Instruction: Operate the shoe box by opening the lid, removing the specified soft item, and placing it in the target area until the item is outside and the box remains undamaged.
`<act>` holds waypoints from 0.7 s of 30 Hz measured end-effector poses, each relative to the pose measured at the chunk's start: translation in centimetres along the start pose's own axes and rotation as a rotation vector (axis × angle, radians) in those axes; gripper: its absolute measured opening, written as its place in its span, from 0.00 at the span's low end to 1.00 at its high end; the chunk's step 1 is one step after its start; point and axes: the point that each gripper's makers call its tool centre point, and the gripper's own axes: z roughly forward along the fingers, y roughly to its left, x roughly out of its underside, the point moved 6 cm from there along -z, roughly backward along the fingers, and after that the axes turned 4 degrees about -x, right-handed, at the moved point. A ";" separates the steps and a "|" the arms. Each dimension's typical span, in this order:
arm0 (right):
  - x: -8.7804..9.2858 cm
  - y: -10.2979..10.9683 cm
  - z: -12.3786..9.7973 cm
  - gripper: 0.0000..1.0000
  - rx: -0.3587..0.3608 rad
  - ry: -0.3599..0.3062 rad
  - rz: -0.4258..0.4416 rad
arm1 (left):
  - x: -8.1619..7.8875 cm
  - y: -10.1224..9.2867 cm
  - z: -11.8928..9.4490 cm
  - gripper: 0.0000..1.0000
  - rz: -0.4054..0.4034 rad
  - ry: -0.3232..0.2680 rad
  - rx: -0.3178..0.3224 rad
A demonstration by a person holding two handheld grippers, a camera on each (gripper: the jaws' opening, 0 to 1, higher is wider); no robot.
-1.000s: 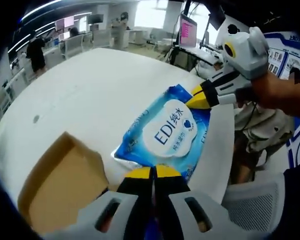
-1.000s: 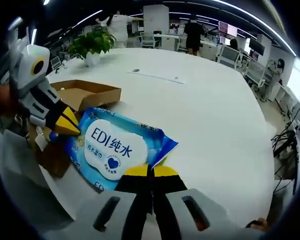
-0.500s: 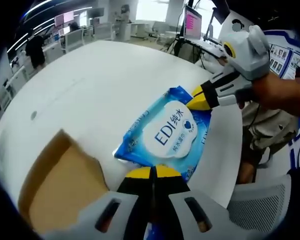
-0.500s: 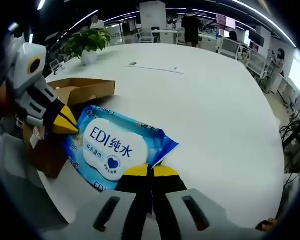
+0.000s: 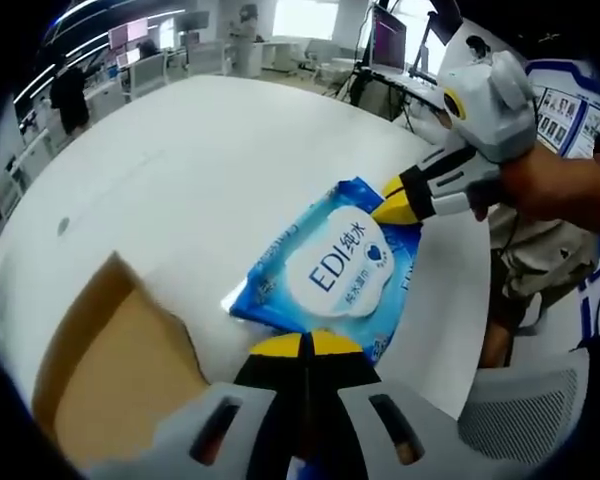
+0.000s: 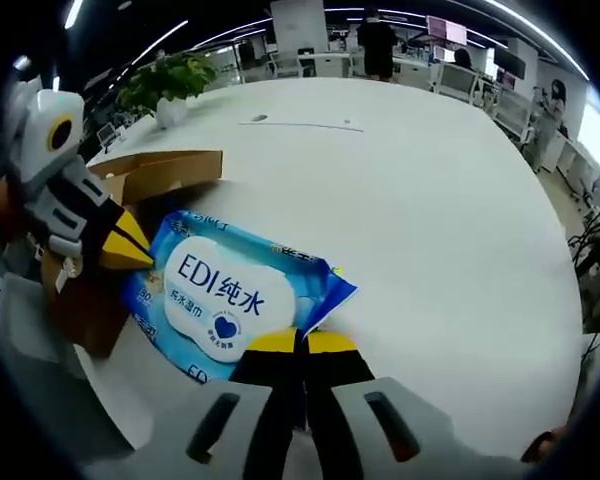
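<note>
We hold a blue pack of wet wipes [image 5: 332, 270] between our two grippers above a broad white table [image 5: 180, 170], one short edge pinched by each. In the left gripper view, our left gripper [image 5: 306, 345] has its yellow-tipped jaws pressed together on the near edge of the pack, while the right gripper [image 5: 398, 205] reaches in from the right, a hand behind it, its yellow tips closed on the far corner. The pack's white label, printed "EDI" with Chinese characters and a small heart, faces up. The open brown cardboard shoe box [image 5: 110, 370] sits just beside the pack at lower left of this view, its inside bare as far as we can see.

In the right gripper view the same pack [image 6: 220, 295] lies stretched between the right gripper [image 6: 302, 343], clamped on its near crinkled edge, and the left gripper [image 6: 130, 250] biting the opposite end. The box [image 6: 130, 180] stands behind the left gripper at the table's edge. A potted plant [image 6: 175, 80] rests further back on the table, and a person [image 6: 375, 40] stands among desks in the office beyond
</note>
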 end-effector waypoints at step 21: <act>-0.3 0.1 -1.3 0.21 0.020 -0.057 0.021 | -0.4 -0.2 -2.1 0.07 -0.036 -0.045 -0.011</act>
